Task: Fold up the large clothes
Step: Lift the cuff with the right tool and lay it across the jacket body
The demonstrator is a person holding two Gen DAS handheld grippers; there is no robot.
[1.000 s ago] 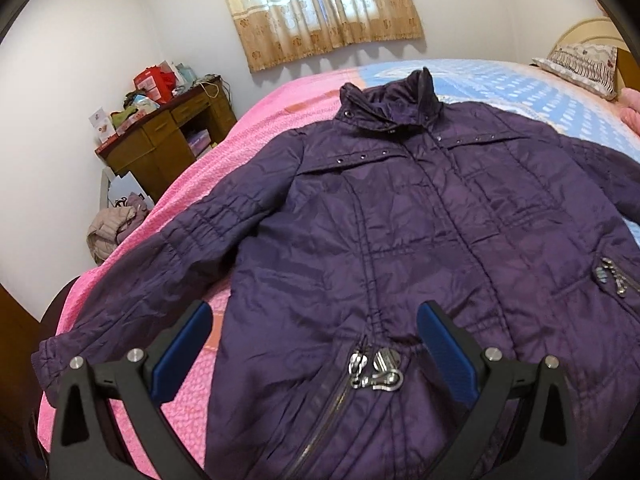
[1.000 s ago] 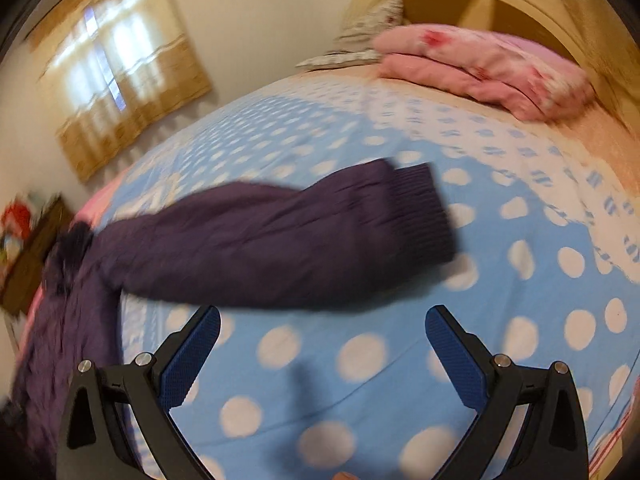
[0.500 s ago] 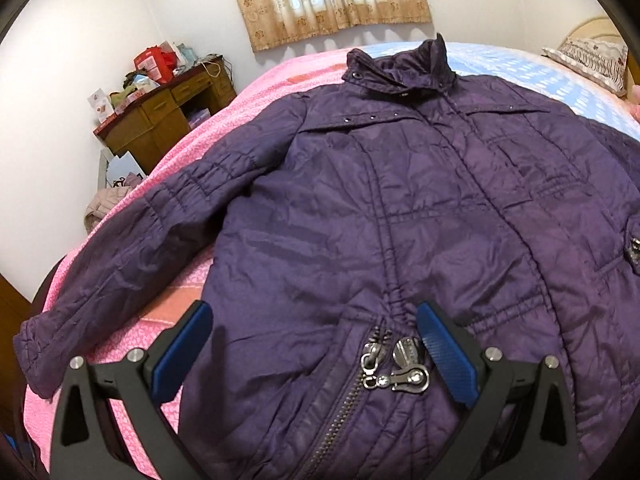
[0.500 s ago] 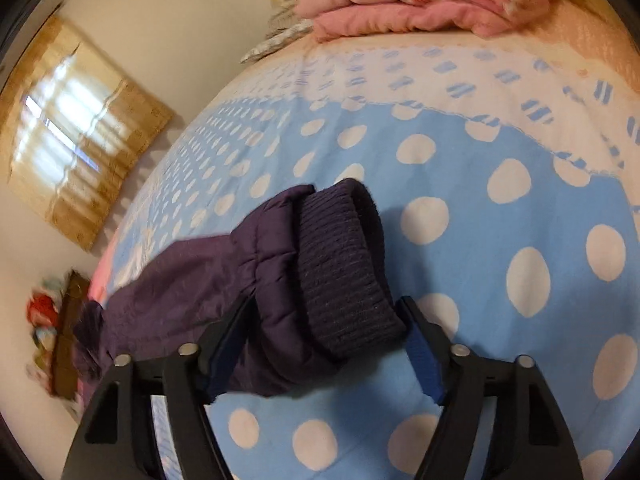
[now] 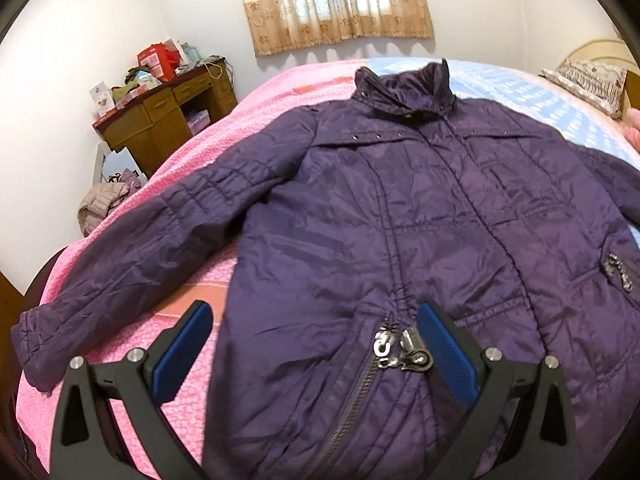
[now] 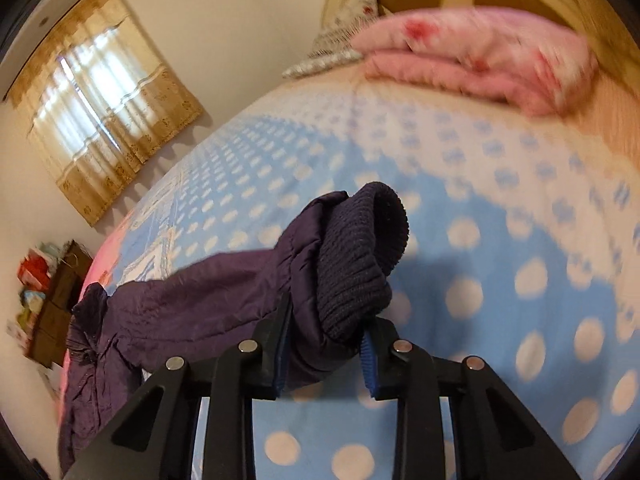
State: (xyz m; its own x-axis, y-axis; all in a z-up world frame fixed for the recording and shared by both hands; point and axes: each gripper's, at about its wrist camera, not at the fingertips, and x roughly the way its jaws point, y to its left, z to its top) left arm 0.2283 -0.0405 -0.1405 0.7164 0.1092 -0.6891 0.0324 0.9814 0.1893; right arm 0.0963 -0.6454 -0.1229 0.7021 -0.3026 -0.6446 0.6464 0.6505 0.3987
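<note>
Right hand-held gripper (image 6: pixel 324 354) pinches the dark knit cuff (image 6: pixel 360 264) of the quilted purple jacket (image 5: pixel 400 240), left hand-held gripper (image 5: pixel 316 354) spread over its hem; sleeve fold underway, next carrying it inward.

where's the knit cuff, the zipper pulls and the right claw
knit cuff (image 6: pixel 360 264): right wrist view, ribbed end of the sleeve.
zipper pulls (image 5: pixel 402 350): left wrist view, metal tabs at the jacket hem.
right claw (image 6: pixel 325 354): right wrist view, between its fingertips.
</note>
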